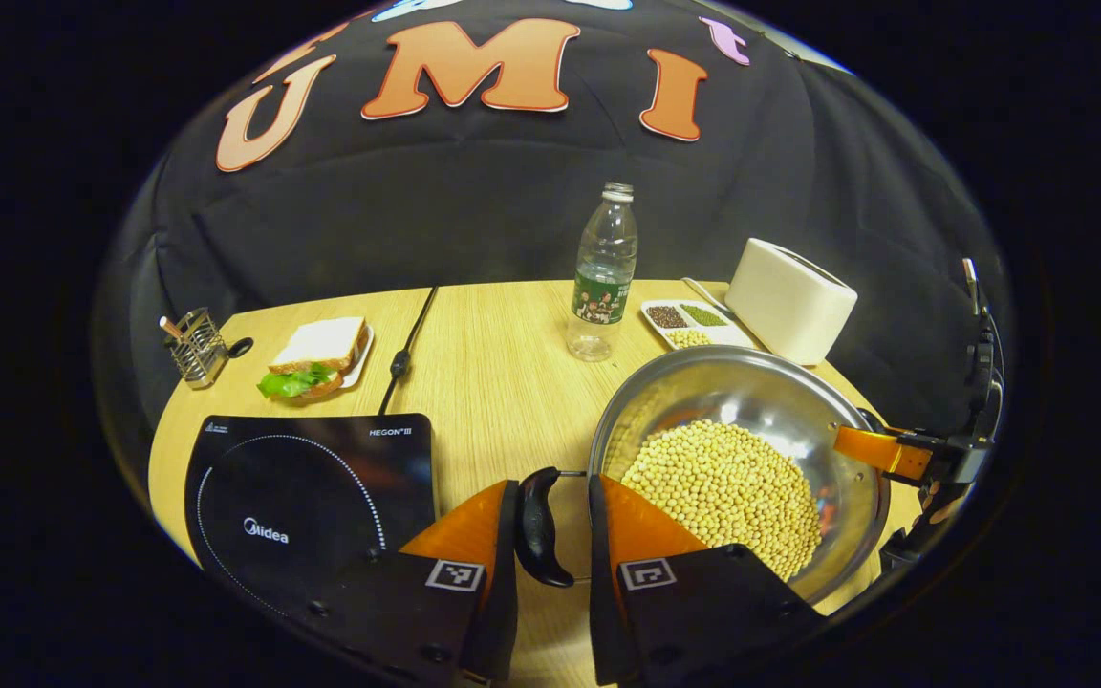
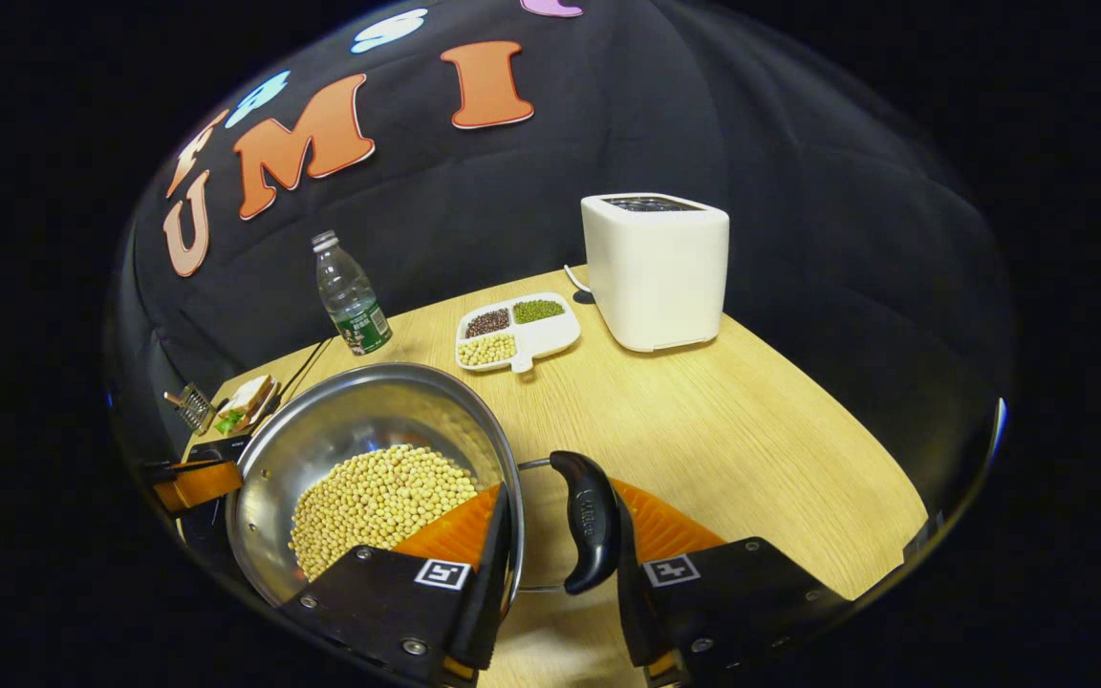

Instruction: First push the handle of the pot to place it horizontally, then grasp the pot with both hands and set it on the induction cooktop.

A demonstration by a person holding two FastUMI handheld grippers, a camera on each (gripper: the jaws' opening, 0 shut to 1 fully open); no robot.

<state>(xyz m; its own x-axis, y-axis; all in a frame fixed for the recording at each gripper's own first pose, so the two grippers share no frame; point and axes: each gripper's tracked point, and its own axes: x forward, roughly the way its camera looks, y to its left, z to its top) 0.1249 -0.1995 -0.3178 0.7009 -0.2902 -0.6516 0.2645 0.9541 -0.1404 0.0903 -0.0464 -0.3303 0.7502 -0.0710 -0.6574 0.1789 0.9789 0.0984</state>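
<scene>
A steel pot (image 1: pixel 761 401) full of yellow beans (image 1: pixel 723 487) sits on the wooden table, just right of the black induction cooktop (image 1: pixel 302 497). My left gripper (image 1: pixel 553 487) straddles the pot's near black handle (image 1: pixel 539 526): one finger lies outside the handle, the other inside the rim over the beans. In the right gripper view, my right gripper (image 2: pixel 560 492) clamps the opposite handle (image 2: pixel 589 521) and the rim of the pot (image 2: pixel 359 411) the same way. Each gripper shows across the pot from the other: the right gripper (image 1: pixel 880 451) and the left gripper (image 2: pixel 192 483).
Behind the pot stand a water bottle (image 1: pixel 603 272), a divided dish of grains (image 1: pixel 689 323) and a white toaster (image 1: pixel 789 296). A sandwich on a plate (image 1: pixel 316 358) and a wire holder (image 1: pixel 195 346) sit beyond the cooktop. A black cable (image 1: pixel 407 354) runs back across the table.
</scene>
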